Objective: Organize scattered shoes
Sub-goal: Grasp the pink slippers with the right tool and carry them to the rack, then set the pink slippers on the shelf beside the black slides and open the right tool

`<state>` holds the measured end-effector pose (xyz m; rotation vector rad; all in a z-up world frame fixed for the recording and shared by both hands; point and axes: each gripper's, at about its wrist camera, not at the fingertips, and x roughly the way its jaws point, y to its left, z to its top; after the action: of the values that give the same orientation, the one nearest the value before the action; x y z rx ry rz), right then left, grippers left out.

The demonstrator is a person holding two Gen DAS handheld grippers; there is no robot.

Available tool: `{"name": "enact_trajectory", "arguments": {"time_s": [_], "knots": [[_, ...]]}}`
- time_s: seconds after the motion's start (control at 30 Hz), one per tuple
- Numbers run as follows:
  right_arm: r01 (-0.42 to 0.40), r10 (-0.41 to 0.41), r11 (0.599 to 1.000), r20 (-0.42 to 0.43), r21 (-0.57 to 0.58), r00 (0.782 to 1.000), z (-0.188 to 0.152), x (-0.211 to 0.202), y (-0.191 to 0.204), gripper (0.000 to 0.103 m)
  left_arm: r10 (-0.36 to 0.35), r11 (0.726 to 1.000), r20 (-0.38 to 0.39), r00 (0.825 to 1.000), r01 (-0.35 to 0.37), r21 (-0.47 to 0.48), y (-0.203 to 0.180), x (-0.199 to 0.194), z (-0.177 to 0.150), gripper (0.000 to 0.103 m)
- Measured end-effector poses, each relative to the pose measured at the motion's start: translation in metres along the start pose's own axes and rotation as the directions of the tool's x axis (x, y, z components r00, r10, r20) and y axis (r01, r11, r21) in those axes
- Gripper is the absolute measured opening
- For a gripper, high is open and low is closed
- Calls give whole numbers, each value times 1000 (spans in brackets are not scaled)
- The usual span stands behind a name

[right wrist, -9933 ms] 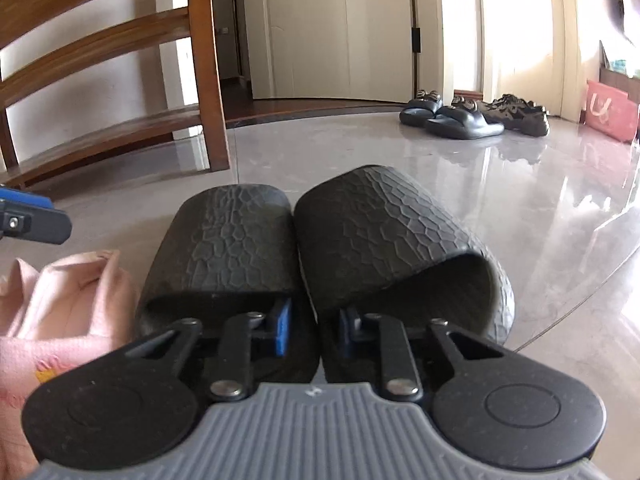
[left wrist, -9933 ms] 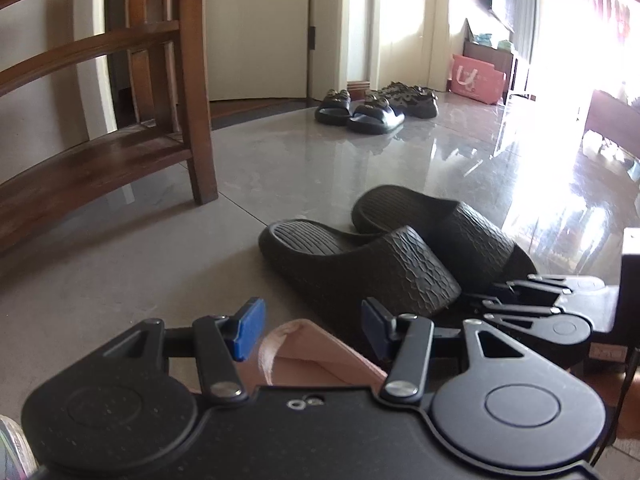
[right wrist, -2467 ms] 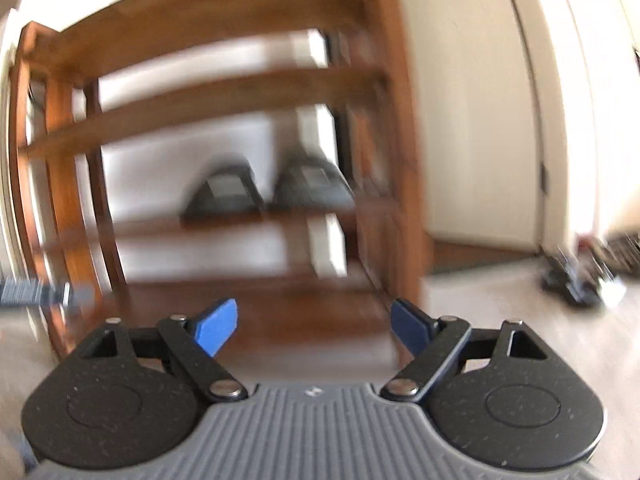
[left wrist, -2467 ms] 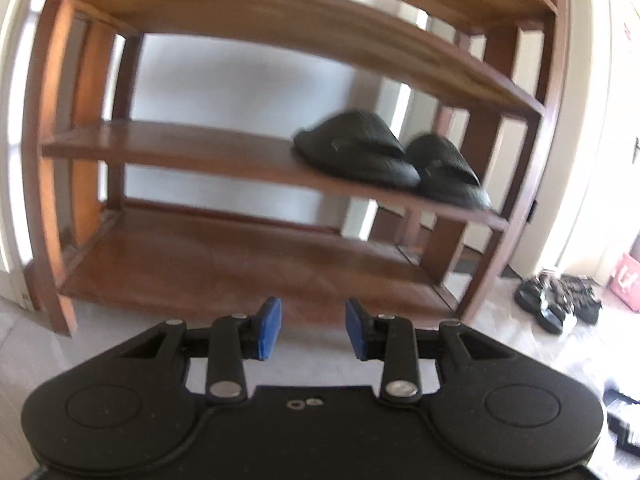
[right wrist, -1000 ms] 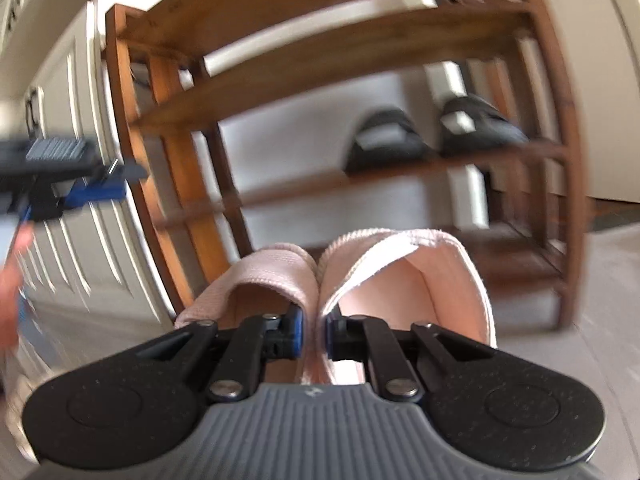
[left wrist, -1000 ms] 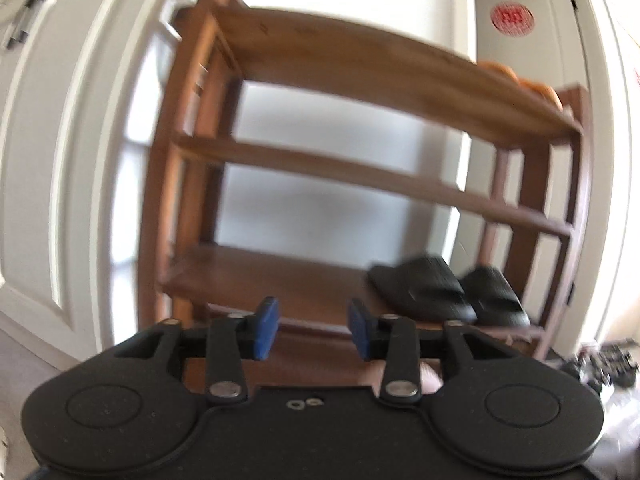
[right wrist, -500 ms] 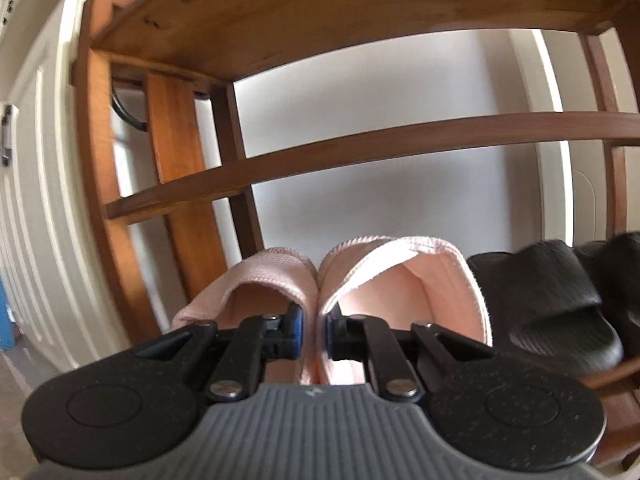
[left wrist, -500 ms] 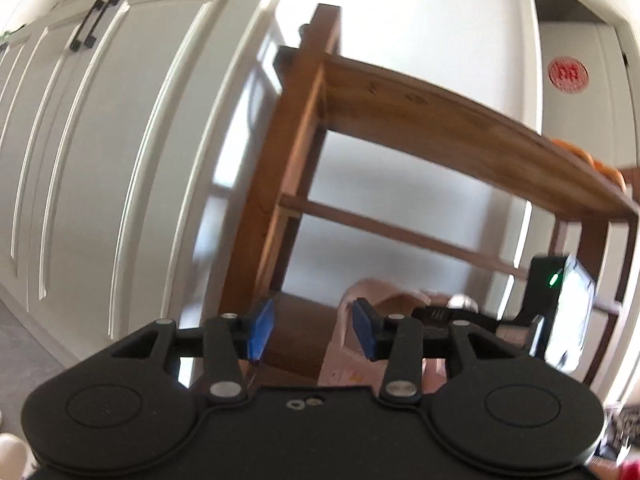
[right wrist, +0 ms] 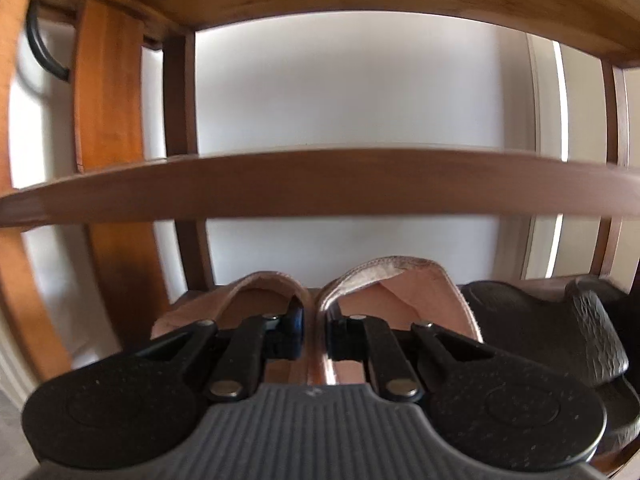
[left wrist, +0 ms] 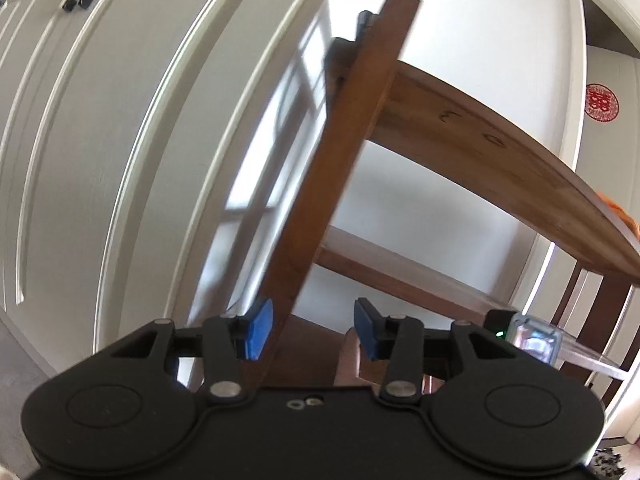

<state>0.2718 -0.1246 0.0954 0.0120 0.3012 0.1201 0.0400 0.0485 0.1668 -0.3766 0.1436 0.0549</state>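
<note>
My right gripper is shut on the inner edges of two pink slippers, held side by side, toes pointing into the wooden shoe rack. A pair of black slippers rests on the same shelf just to their right. My left gripper is open with nothing between its blue pads. It faces the rack's left upright post. Past its right finger I see a bit of pink slipper and the right gripper's body.
White panelled cupboard doors stand left of the rack. The rack's top board slants overhead, with something orange at its right end. A white wall shows behind the open shelves. A shelf rail crosses just above the pink slippers.
The right gripper has carried the pink slippers forward and up, from in front of the rack to the shelf beside the black pair. The left gripper swung left and upward toward the rack's corner post.
</note>
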Motion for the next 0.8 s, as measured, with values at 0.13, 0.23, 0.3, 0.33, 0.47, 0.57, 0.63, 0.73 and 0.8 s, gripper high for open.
{"name": "enact_trajectory", "arguments": {"time_s": [0.13, 0.23, 0.3, 0.33, 0.47, 0.57, 0.63, 0.73, 0.8], "knots": [[72, -73, 997, -41, -28, 996, -5, 25, 10, 13, -9, 999, 4, 1000, 9, 35, 18, 5, 8, 46], [96, -98, 995, -64, -38, 993, -9, 33, 14, 15, -15, 998, -6, 1000, 16, 63, 31, 11, 4, 47], [117, -123, 991, -106, -59, 987, -11, 44, 17, 16, -19, 996, -23, 1000, 21, 81, 39, 17, -4, 47], [123, -129, 990, -105, -63, 986, -10, 45, 18, 16, -26, 995, -34, 999, 29, 90, 42, 21, -8, 47], [137, -145, 988, -109, -78, 983, -10, 50, 21, 19, -53, 988, -71, 996, 63, 141, 43, 36, -28, 47], [123, -129, 990, -107, -66, 986, -15, 52, 16, 22, -63, 979, -93, 994, 79, 186, 34, 47, -41, 47], [107, -110, 993, -101, -43, 989, -17, 50, 10, 24, -74, 974, -104, 992, 95, 206, 26, 53, -48, 47], [57, -58, 998, -81, -16, 995, -19, 39, 4, 25, -88, 959, -122, 989, 118, 259, 12, 57, -60, 47], [43, -46, 998, -74, -44, 996, -19, 35, 3, 26, -85, 948, -136, 987, 122, 293, 6, 60, -67, 47]]}}
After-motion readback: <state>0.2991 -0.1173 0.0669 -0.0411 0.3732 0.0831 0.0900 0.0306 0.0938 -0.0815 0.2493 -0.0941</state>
